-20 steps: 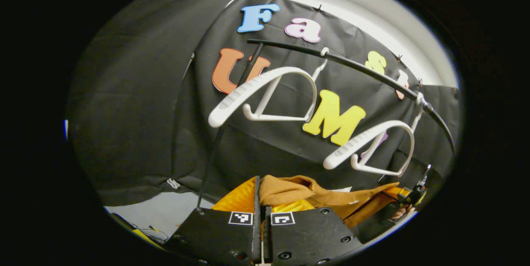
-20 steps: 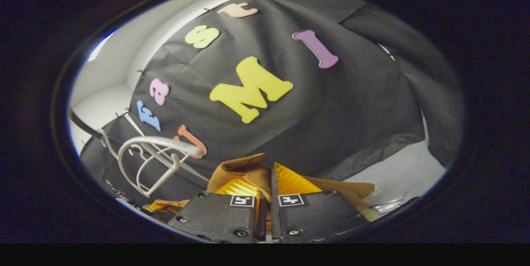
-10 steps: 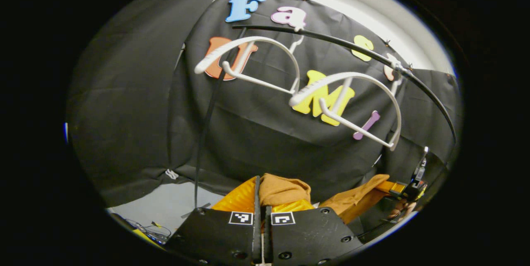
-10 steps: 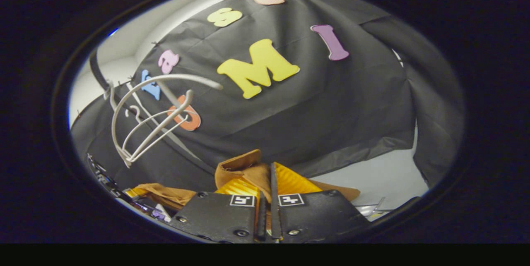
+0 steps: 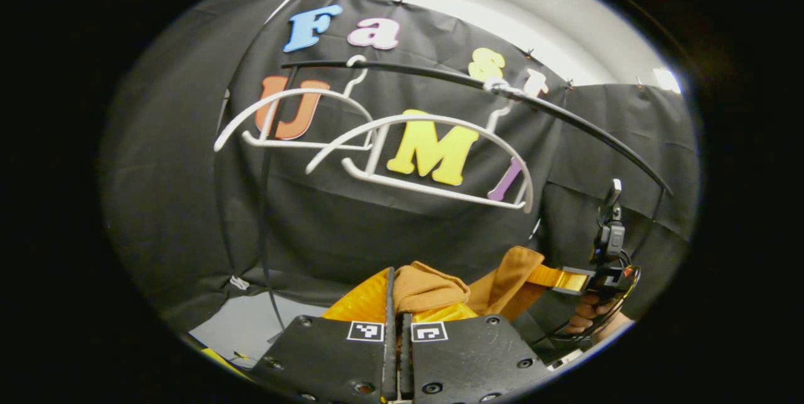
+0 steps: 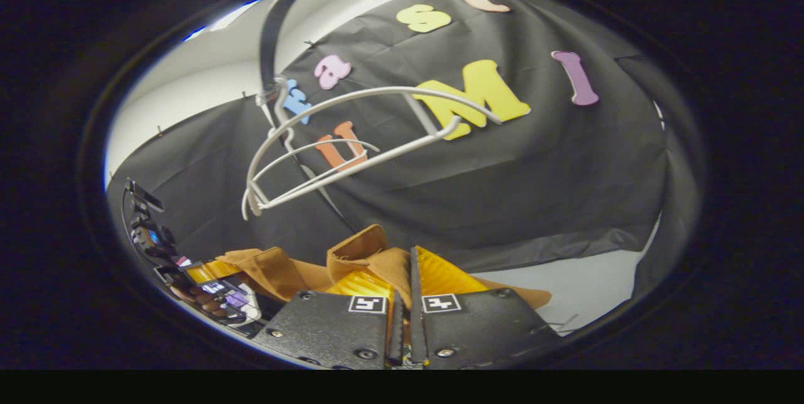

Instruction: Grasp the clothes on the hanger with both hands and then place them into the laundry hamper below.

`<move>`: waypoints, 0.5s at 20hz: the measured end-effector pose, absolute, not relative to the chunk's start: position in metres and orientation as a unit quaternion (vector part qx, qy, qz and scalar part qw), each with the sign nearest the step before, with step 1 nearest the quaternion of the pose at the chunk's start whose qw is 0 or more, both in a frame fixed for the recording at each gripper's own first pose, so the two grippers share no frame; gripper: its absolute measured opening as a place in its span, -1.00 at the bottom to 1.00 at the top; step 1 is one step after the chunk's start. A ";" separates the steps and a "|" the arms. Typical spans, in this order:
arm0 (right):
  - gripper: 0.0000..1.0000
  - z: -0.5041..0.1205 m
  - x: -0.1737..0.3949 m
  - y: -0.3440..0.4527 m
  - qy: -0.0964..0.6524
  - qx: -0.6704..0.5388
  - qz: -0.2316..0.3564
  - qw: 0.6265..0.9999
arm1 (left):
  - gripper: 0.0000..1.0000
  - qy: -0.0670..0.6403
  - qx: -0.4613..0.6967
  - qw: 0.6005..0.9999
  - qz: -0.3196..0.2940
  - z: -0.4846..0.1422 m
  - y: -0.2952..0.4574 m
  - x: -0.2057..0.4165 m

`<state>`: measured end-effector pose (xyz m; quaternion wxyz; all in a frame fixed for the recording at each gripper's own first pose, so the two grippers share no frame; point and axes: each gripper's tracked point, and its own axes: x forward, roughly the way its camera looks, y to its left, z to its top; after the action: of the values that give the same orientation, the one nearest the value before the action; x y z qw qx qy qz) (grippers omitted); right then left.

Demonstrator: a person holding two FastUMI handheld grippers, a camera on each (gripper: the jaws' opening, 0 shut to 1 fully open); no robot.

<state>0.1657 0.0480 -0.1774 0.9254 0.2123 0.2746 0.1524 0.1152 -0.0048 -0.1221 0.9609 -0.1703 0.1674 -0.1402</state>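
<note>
over the last second the two white plastic hangers (image 5: 433, 159) rose in both views and swung level on the black rail (image 5: 565, 118), while the tan-brown cloth garment (image 5: 433, 284) stayed low against the grippers. the hangers were bare, so the garment was off them and the lift-off step looked done; lowering it into the hamper is what i judged to be left.

the left gripper (image 5: 394, 310) had its jaws all but closed, a fold of the garment bunched up between the orange fingers (image 5: 361, 300). the right gripper (image 6: 405, 303) was likewise nearly closed on another fold, with a stiff collar-like flap standing above its fingers. in the left gripper view the right gripper also showed at the right edge, a hand (image 5: 587, 319) below it and cloth running from its tip.

the garment hung slack between the two grips, under the hangers and clear of them, soft and creased, with a loose tail draping past the right gripper.
</note>
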 end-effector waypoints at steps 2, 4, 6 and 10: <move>-0.88 -0.164 0.160 0.063 0.270 0.208 0.174 0.924 | -0.96 0.157 -0.165 0.960 -0.160 -0.108 -0.018 0.113; -0.84 -0.150 0.154 0.077 0.263 0.209 0.195 0.921 | -0.96 0.150 -0.162 0.959 -0.179 -0.096 -0.033 0.112; -0.88 -0.134 0.147 0.090 0.253 0.207 0.212 0.921 | -0.96 0.141 -0.159 0.957 -0.195 -0.084 -0.045 0.109; -0.88 -0.134 0.139 0.099 0.254 0.205 0.227 0.918 | -0.96 0.137 -0.149 0.960 -0.194 -0.087 -0.047 0.112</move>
<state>0.1389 0.0993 -0.1340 0.9178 0.2048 0.2538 0.2265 0.1117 -0.0474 -0.0871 0.9598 -0.1490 0.1371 -0.1942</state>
